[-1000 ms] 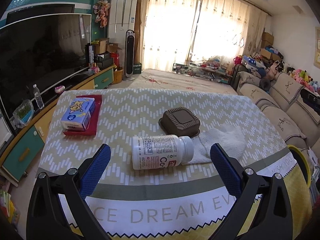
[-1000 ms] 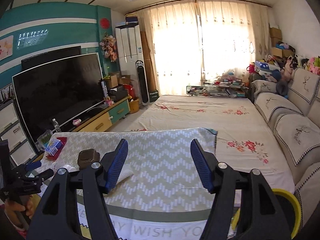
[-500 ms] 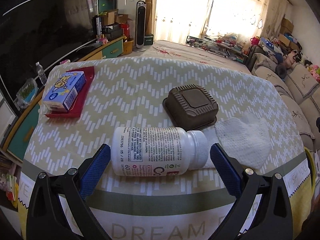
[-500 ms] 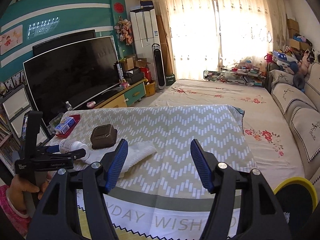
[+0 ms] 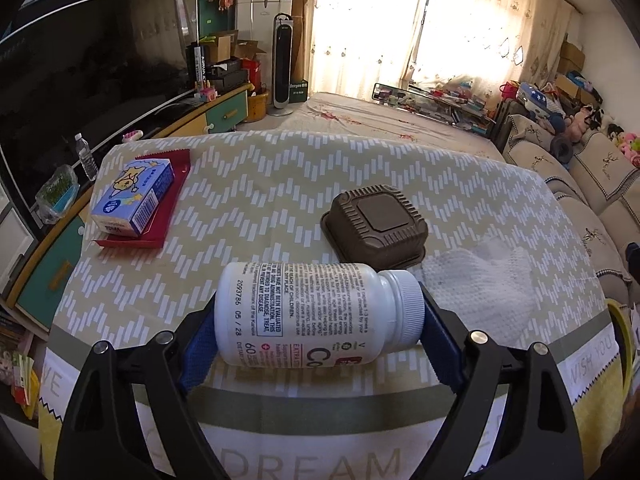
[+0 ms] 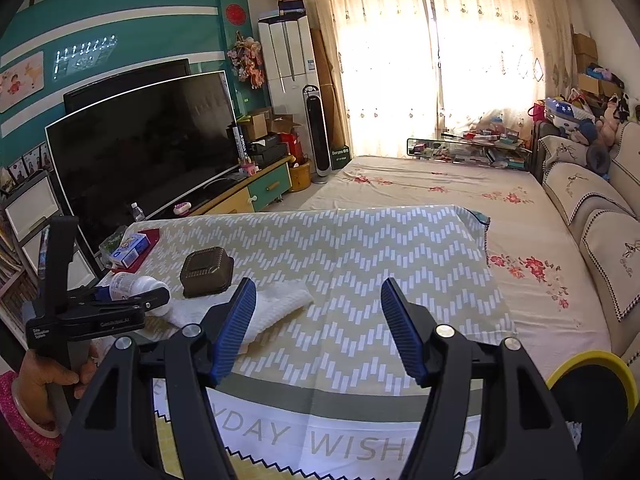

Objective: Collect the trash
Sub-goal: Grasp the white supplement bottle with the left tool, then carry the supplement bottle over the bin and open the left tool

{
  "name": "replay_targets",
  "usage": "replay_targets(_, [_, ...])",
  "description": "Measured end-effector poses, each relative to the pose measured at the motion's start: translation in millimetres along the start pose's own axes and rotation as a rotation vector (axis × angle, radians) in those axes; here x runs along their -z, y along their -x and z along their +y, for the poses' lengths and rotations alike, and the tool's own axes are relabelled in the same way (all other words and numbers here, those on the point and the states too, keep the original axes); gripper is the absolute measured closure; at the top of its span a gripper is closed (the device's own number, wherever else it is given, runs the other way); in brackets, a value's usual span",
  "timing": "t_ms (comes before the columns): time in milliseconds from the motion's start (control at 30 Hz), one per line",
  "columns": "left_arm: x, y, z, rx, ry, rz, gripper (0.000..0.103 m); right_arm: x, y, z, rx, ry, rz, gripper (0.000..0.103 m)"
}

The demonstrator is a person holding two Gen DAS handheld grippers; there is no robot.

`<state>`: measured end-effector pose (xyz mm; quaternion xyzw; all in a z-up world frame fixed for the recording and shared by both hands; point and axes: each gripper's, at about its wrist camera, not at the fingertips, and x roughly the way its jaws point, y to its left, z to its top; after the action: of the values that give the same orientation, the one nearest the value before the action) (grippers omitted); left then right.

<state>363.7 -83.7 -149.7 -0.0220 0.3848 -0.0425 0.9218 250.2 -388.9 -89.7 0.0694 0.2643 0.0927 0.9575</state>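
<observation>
A white pill bottle (image 5: 312, 312) lies on its side near the front edge of the table (image 5: 260, 184). My left gripper (image 5: 318, 308) is closing on it lengthwise: one blue pad meets its base, the other its cap. In the right wrist view the bottle (image 6: 128, 282) sits inside the left gripper (image 6: 132, 292), which a hand holds at the far left. Behind the bottle are a brown square plastic box (image 5: 374, 226) and a crumpled white tissue (image 5: 480, 284). My right gripper (image 6: 318, 304) hangs open and empty over the table's front, to the right of the tissue (image 6: 280, 304).
A blue carton (image 5: 134, 198) rests on a red tray (image 5: 168, 208) at the table's left. A yellow-rimmed bin (image 6: 592, 384) stands by the table's front right corner. A TV and cabinet line the left wall, a sofa the right.
My left gripper came forward and down until the bottle lay between its fingers, then narrowed onto the bottle's ends. The right gripper dipped slightly early on, then held still, open.
</observation>
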Motion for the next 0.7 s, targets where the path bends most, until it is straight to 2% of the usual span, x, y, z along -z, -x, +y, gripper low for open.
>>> replay_targets(100, [3.3, 30.9, -8.4, 0.040, -0.013, -0.032, 0.017, -0.9, 2.0, -2.5, 0.013, -0.001, -0.007, 0.041])
replay_targets(233, [14.4, 81.2, -32.8, 0.080, -0.087, -0.087, 0.017, -2.6, 5.3, -10.0, 0.025, -0.021, -0.012, 0.041])
replay_targets(433, [31.7, 132.6, -82.7, 0.187, -0.204, -0.095, 0.017, -8.6, 18.6, -20.5, 0.040, -0.026, 0.006, 0.039])
replay_targets(533, [36.4, 141.9, -115.2, 0.256, -0.263, -0.075, 0.017, -7.9, 49.9, -36.7, 0.070, -0.038, -0.026, 0.038])
replay_targets(700, [46.8, 141.1, -187.1, 0.362, -0.395, -0.038, 0.017, 17.6, 128.3, -94.9, 0.243, -0.096, -0.096, 0.036])
